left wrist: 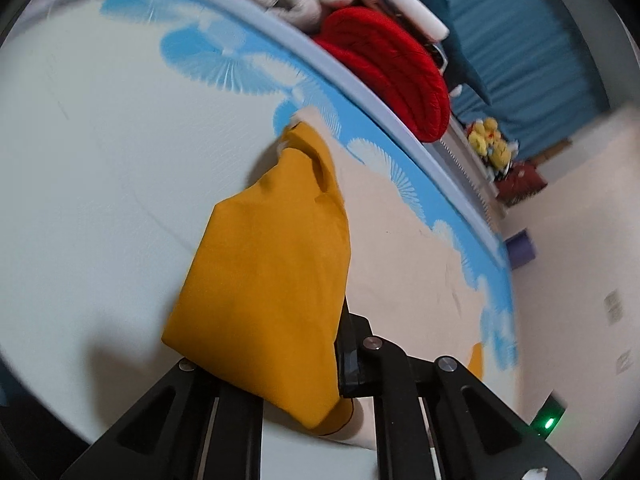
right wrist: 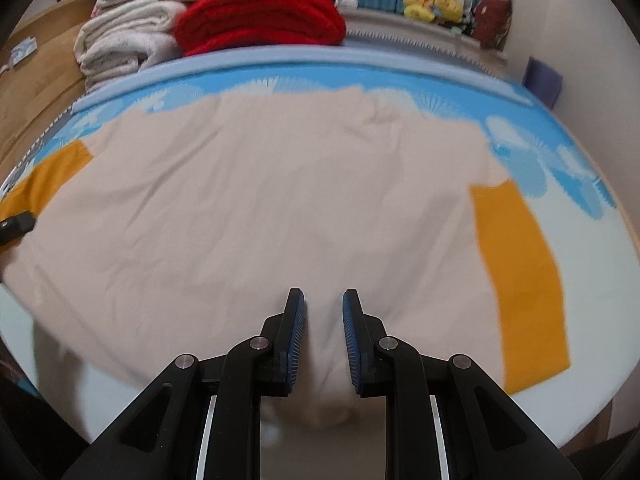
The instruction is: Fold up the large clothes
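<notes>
Left gripper [left wrist: 320, 360] clamped on mustard sleeve [left wrist: 268, 272], lifted toward 12 o'clock; right gripper [right wrist: 323, 304] parted narrowly over cream garment [right wrist: 256, 208], gripping nothing.

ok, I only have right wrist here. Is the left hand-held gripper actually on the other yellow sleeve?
Observer: Yes. The left hand-held gripper is shut on the yellow sleeve.
Operator: Sleeve flat or bunched?
Observer: Bunched. It drapes over one finger and hides it, and it throws a shadow on the bed sheet.
Operator: Is it clear of the shirt body?
Observer: No. Its far end meets the pale pink body, which lies flat on the sheet.
</notes>
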Tool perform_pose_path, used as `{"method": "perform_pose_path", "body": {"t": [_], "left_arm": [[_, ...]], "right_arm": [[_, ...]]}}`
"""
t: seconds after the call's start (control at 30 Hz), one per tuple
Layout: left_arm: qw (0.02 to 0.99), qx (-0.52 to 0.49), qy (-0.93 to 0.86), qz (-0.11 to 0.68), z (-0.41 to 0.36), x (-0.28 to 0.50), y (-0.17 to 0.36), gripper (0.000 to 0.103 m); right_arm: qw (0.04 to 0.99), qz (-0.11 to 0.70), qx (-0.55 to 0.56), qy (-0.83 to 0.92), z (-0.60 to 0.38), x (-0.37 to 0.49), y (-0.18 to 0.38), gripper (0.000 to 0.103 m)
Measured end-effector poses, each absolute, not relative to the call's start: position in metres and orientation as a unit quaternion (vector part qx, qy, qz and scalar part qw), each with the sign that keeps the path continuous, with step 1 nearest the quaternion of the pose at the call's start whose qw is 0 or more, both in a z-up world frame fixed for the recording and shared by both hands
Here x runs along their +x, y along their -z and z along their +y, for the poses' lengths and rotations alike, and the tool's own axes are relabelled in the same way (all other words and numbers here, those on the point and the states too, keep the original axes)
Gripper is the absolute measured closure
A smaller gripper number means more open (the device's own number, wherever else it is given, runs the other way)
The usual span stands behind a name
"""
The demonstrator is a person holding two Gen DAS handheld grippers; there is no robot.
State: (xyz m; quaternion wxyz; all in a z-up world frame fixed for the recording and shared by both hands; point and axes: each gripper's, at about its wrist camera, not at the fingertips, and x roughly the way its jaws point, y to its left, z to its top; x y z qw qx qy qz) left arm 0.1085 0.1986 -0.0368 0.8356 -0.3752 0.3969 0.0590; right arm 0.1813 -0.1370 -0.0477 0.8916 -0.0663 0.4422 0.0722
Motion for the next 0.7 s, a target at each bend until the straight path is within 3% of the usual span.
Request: {"method": "perform_pose_path", "body": {"t": [0.13, 0.37, 0.57, 0.6, 0.67, 0.7], "left_arm": [[0.866, -0.294, -0.056, 0.400, 0.194, 0.094, -0.011, 0.093], [0.912, -0.133, -0.001, 0.388, 0.151, 0.091, -0.040, 0.093], [0.918, -0.097, 0.024, 0.383, 0.119, 0.099, -0.034, 0.093], [0.918, -0.108, 0.031, 0.380, 0.116, 0.103, -0.037, 0.093], [0.916, -0.126, 0.041, 0.379, 0.110, 0.109, -0.039, 0.093], [0.914, -0.131, 0.046, 0.381, 0.104, 0.113, -0.040, 0.093]], "right_arm": [[0.895, 0.436, -0.055, -0.083, -0.120, 0.183, 0.035, 0.082], [0.812, 0.557, -0.105, -0.136, -0.082, 0.199, 0.081, 0.082], [0.838, 0.499, -0.124, -0.184, -0.105, 0.210, 0.000, 0.080], [0.848, 0.474, -0.132, -0.195, -0.114, 0.211, -0.022, 0.078], [0.866, 0.430, -0.142, -0.212, -0.135, 0.208, -0.055, 0.052], [0.879, 0.398, -0.151, -0.214, -0.153, 0.206, -0.077, 0.045]]}}
